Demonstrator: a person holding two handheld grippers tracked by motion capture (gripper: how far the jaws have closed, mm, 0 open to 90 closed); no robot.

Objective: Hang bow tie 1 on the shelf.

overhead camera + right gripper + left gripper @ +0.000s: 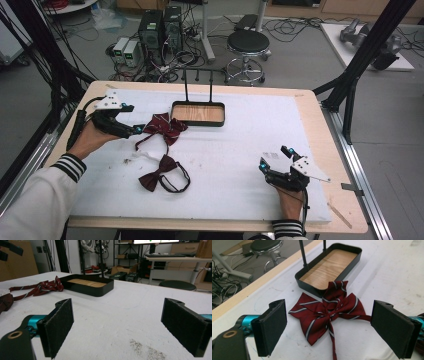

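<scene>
So on my left gripper the jaws are spread wide and holding nothing. The striped bow tie lies flat on the white mat right between the two pads and a bit ahead of them, not touching either as far as I can see. Its strap runs back toward me between the jaws. Past the tie, touching its far edge, sits the black tray. My right gripper is also wide open, with bare mat between the jaws; tray's well ahead, off to the left.
</scene>
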